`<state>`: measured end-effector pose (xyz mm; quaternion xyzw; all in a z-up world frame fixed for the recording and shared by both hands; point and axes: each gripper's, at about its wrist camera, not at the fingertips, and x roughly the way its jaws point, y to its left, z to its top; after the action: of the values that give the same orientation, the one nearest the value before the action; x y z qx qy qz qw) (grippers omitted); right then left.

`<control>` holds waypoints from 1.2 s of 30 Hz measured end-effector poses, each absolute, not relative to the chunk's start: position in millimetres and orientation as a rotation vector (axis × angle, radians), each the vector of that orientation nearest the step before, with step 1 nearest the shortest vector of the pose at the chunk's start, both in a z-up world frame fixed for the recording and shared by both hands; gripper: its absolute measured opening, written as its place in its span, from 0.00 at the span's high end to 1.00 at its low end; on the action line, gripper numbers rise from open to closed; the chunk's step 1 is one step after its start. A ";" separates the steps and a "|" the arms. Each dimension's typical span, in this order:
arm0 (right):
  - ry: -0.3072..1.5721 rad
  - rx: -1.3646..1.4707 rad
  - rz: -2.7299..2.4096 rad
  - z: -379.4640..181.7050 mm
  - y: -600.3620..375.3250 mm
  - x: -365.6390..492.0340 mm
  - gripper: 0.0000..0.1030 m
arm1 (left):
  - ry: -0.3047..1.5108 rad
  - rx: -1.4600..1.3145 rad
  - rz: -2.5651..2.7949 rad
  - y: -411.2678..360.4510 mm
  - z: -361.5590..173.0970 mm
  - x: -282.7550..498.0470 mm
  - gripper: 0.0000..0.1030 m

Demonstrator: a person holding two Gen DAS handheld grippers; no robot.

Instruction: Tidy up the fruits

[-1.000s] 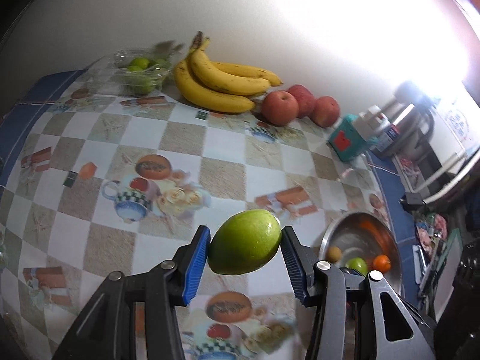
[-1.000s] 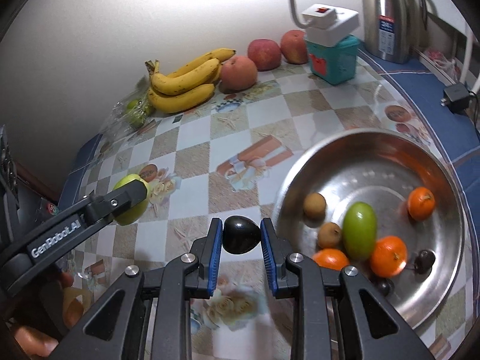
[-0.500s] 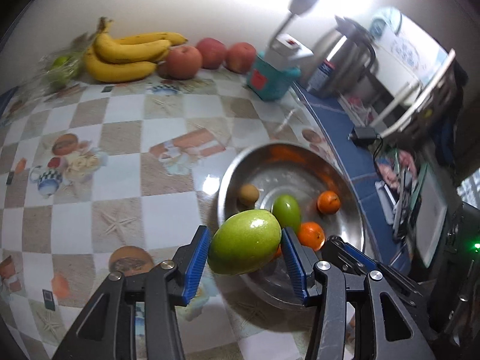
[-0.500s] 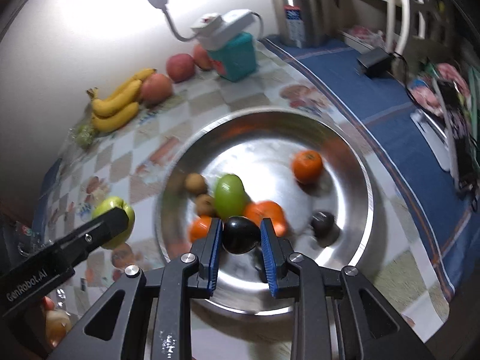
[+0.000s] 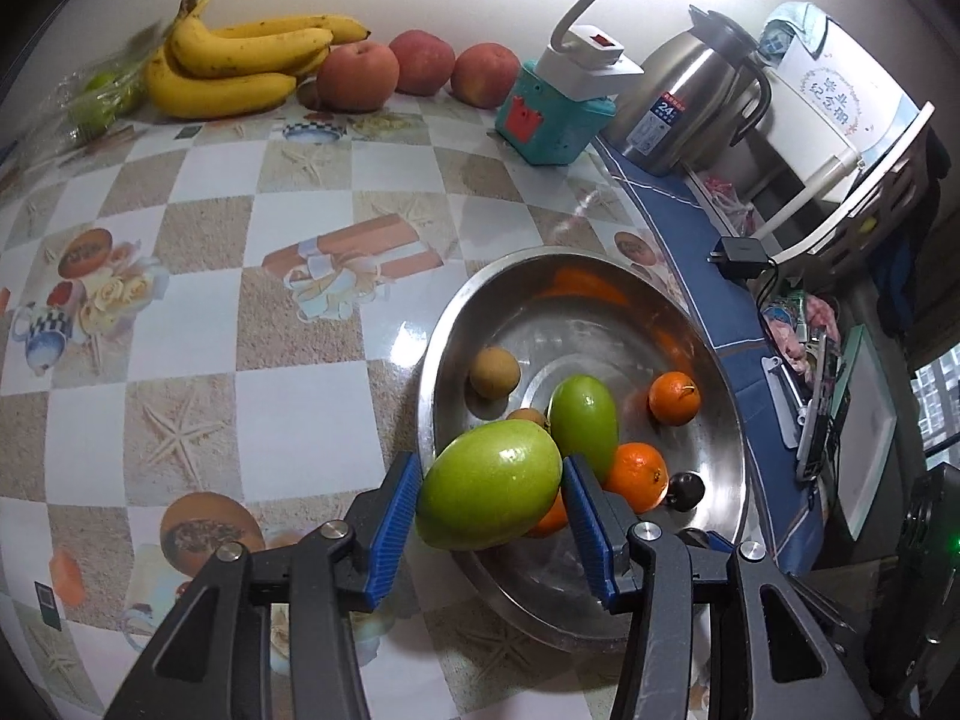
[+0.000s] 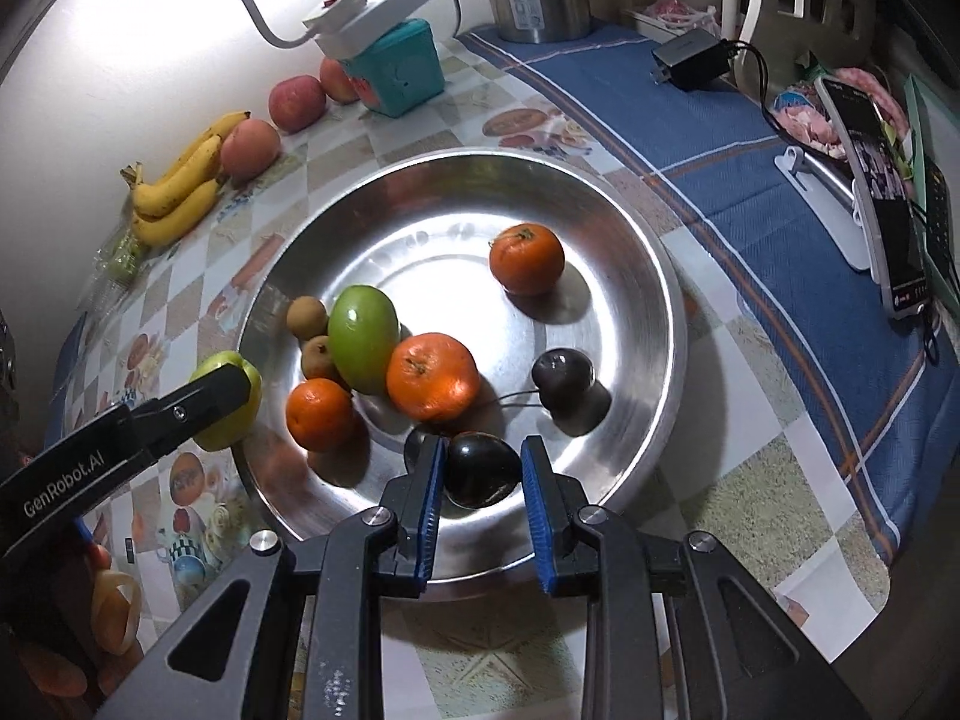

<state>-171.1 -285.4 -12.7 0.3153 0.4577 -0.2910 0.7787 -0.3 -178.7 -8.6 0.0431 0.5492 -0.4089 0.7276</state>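
My left gripper (image 5: 489, 495) is shut on a large green fruit (image 5: 491, 495), held over the near left rim of the steel bowl (image 5: 723, 438). From the right wrist view that green fruit (image 6: 237, 420) hangs at the bowl's left edge. My right gripper (image 6: 483, 471) is shut on a small dark fruit (image 6: 482, 469) above the near part of the bowl (image 6: 654, 276). Inside the bowl lie a green fruit (image 6: 363, 337), three oranges (image 6: 432, 385), small brown fruits (image 6: 306, 317) and a dark fruit (image 6: 563, 378).
Bananas (image 5: 240, 63) and red apples (image 5: 358, 77) line the back wall beside a bag of green fruit (image 5: 99, 99). A teal box (image 5: 552, 126) with a lamp, a steel kettle (image 5: 690, 102), a charger (image 6: 690, 63) and a phone on a stand (image 6: 882, 192) crowd the right side.
Both grippers carried their fruits rightward from over the checked tablecloth to above the bowl and sank a little. Each grip stayed the same.
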 end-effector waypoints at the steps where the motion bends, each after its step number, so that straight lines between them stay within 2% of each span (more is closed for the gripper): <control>1: 0.992 0.682 -0.629 -13.3 -285.7 -170.8 0.74 | 1.210 0.089 -0.907 -179.2 -8.6 0.3 0.50; 11: 1.005 0.681 -0.635 -16.3 -286.1 -171.0 0.72 | 1.210 0.080 -0.901 -173.7 -2.6 -0.1 0.49; 13: 1.002 0.684 -0.638 -16.0 -286.4 -172.4 0.62 | 1.204 0.102 -0.879 -170.1 0.0 -1.2 0.44; 15: 0.999 0.685 -0.639 -15.4 -286.4 -173.1 0.57 | 1.196 0.129 -0.845 -166.3 2.2 -1.4 0.35; 17: 0.997 0.684 -0.642 -14.8 -286.4 -174.2 0.52 | 1.186 0.162 -0.789 -160.5 3.1 -1.2 0.33; 22: 0.979 0.667 -0.627 -10.4 -282.0 -173.7 0.28 | 1.193 0.204 -0.690 -144.3 -1.4 0.5 0.20; 25: 0.963 0.652 -0.604 -6.7 -276.7 -171.9 0.26 | 1.181 0.242 -0.617 -131.6 -2.3 0.4 0.18; 27: 0.956 0.641 -0.589 -4.7 -272.8 -170.7 0.24 | 1.172 0.268 -0.562 -120.4 -2.4 -0.1 0.04; 28: 0.957 0.632 -0.585 -4.1 -270.9 -170.3 0.18 | 1.168 0.272 -0.548 -116.9 -1.9 -0.6 0.03; 30: 0.953 0.617 -0.577 -2.5 -266.6 -169.4 0.08 | 1.156 0.276 -0.522 -106.9 1.2 -1.6 0.03; 36: 0.937 0.581 -0.561 4.1 -257.6 -168.1 0.06 | 1.132 0.278 -0.479 -83.6 11.5 -10.9 0.03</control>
<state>-168.1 -257.6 4.1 0.2724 0.4392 -0.2632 0.8147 -10.9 -83.6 11.5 0.1298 0.5292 -0.2238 0.8081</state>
